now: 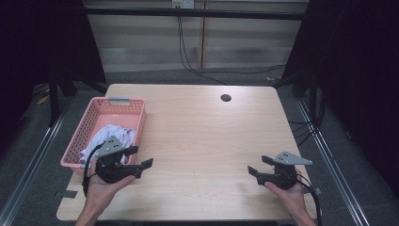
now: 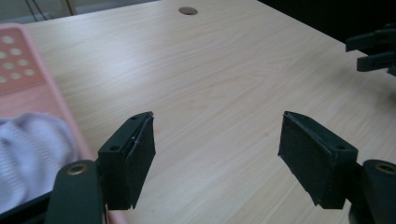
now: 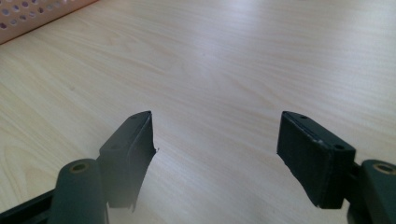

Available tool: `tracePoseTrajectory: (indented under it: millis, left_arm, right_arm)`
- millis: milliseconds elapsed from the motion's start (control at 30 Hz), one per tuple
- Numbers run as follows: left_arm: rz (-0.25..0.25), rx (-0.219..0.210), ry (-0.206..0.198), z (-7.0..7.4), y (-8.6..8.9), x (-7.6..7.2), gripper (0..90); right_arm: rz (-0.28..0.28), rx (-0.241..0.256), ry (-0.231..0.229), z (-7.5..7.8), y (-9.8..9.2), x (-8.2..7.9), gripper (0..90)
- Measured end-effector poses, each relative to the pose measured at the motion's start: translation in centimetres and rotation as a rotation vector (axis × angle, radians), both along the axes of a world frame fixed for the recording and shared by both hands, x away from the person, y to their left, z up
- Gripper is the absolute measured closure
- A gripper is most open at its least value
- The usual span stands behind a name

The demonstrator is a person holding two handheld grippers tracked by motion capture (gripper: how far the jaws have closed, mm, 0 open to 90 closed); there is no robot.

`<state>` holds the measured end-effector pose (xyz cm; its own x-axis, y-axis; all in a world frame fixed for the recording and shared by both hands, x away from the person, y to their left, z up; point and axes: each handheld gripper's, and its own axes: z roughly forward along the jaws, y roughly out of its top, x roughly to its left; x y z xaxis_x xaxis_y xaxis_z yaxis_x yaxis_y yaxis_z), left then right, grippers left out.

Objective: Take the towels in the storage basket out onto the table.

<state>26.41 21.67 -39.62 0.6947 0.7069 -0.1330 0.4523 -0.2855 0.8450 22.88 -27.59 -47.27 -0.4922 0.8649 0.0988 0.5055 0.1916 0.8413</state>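
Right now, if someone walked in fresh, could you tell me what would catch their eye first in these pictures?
First the pink basket at the table's left edge, with white cloth bunched inside it. Next the two black grippers held low at the near edge: the left gripper beside the basket's near corner, the right gripper far across, both with jaws wide apart and holding nothing. Between them lies bare pale wood, with a small round hole near the far edge.
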Motion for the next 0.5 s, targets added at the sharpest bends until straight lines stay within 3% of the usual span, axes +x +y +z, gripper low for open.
tracePoseTrajectory:
  millis: [167,400,500]
  left_arm:
    - [0.057,0.001,0.012,0.3,2.1,0.7,26.9]
    - [0.133,0.016,0.031,0.8,5.0,2.1,28.7]
    - [0.167,0.033,0.057,0.4,6.5,3.1,28.8]
  right_arm:
    - [0.016,0.012,-0.028,0.5,1.2,0.3,26.8]
    - [0.029,0.011,-0.01,0.4,1.1,0.5,26.5]
    - [0.029,0.014,-0.002,0.3,1.1,0.7,26.1]
